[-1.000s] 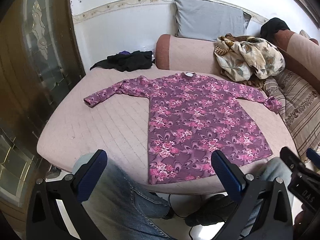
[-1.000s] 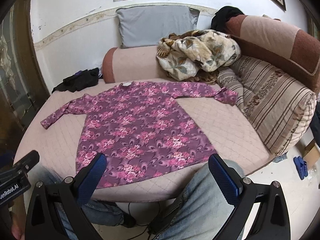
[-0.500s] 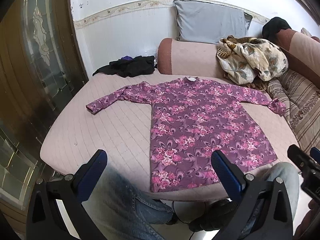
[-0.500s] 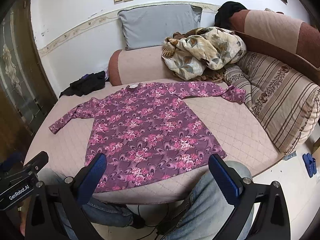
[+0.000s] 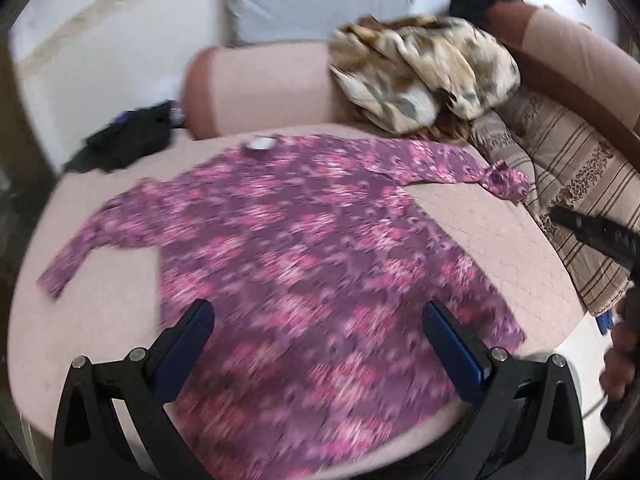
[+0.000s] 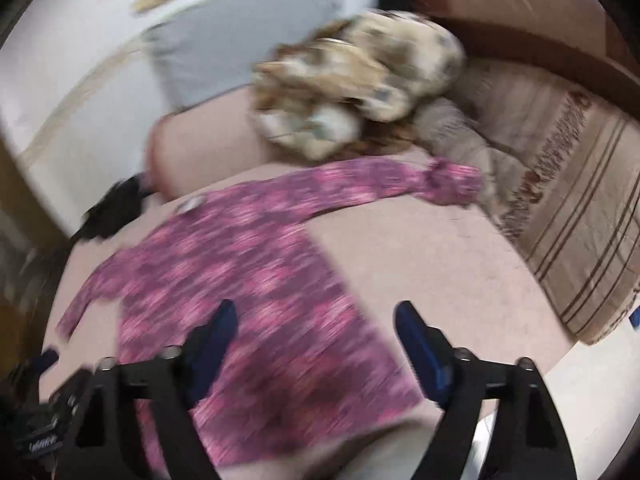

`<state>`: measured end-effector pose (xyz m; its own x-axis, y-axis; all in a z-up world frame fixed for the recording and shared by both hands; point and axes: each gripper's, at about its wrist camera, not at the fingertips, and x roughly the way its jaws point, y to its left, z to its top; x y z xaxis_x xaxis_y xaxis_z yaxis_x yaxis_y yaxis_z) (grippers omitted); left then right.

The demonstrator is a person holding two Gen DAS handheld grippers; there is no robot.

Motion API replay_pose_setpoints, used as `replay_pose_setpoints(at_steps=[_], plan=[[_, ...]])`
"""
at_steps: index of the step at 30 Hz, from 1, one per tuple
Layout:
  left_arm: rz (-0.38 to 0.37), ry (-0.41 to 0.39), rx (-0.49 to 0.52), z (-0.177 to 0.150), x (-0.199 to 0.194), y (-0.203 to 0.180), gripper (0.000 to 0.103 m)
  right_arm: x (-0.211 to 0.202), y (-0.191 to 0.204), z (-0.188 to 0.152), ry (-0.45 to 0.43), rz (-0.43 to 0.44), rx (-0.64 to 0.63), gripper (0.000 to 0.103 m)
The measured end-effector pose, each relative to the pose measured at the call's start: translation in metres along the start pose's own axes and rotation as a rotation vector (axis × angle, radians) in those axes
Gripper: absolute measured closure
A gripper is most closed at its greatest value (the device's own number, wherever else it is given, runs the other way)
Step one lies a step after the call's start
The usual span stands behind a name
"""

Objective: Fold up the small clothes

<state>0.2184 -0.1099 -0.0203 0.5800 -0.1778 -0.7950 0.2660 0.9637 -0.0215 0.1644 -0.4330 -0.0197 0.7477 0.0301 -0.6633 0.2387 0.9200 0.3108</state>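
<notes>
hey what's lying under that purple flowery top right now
The purple floral top lies spread flat on the pink quilted cushion, which shows bare on both sides of it. Whatever might sit between the cloth and the cushion is covered; no lump shows, though the pictures are blurred.

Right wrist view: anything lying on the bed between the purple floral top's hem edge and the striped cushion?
Nothing. In the right wrist view the pink quilted bed cover lies bare between the purple floral top and the striped cushion.
</notes>
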Motion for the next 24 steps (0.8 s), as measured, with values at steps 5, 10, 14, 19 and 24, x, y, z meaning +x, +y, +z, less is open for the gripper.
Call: replay_pose_setpoints(at_steps=[5, 10, 14, 19, 24], plan=[[-0.118, 0.097, -0.024, 0.038, 0.086, -0.015, 0.0, 0.086, -0.093, 0.075, 0.061, -0.014, 0.248, 0.022], [-0.14, 0.092, -0.089, 0.033, 0.128, -0.005, 0.0, 0.155, -0.188, 0.122, 0.093, -0.064, 0.55, 0.023], [-0.137, 0.127, -0.086, 0.018, 0.14, 0.006, 0.0, 0.196, -0.216, 0.144, 0.108, -0.177, 0.606, 0.028], [-0.151, 0.129, -0.099, 0.02, 0.142, 0.017, 0.0, 0.234, -0.213, 0.163, 0.114, -0.296, 0.528, 0.097], [-0.172, 0.107, -0.161, 0.025, 0.131, 0.034, 0.0, 0.174, -0.134, 0.185, -0.072, -0.314, 0.253, 0.098]])
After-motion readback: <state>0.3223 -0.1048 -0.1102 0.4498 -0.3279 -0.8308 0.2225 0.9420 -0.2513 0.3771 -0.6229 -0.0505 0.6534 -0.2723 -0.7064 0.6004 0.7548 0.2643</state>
